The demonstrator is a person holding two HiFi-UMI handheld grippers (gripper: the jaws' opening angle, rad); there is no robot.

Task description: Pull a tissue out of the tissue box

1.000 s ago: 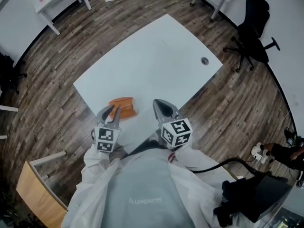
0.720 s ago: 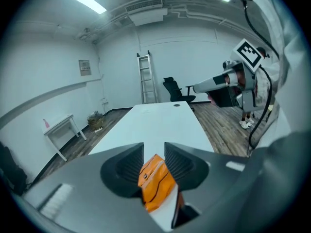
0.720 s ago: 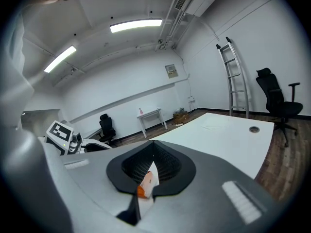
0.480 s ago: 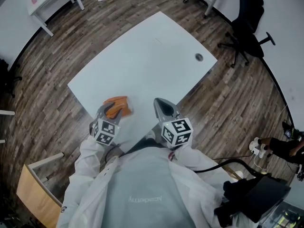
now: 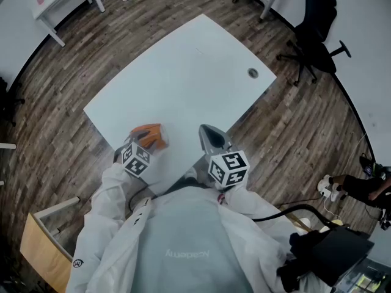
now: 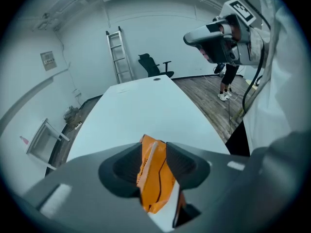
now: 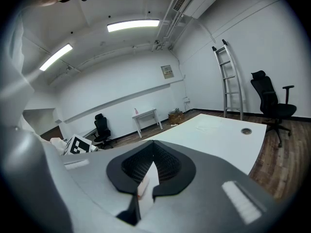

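Well, crinkly glossy orange tissue pack [image 5: 148, 136] on smooth white tabletop [image 5: 183, 78].

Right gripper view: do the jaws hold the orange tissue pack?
No, the right gripper has its jaws closed together in this view, gripping nothing.

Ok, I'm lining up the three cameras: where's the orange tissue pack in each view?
Head view: orange tissue pack at the table's near-left edge.
Left gripper view: bottom centre, between the left gripper's fingers, which have just been opening.
Right gripper view: I can't make it out.
Shared landmark: the table's round cable hole.
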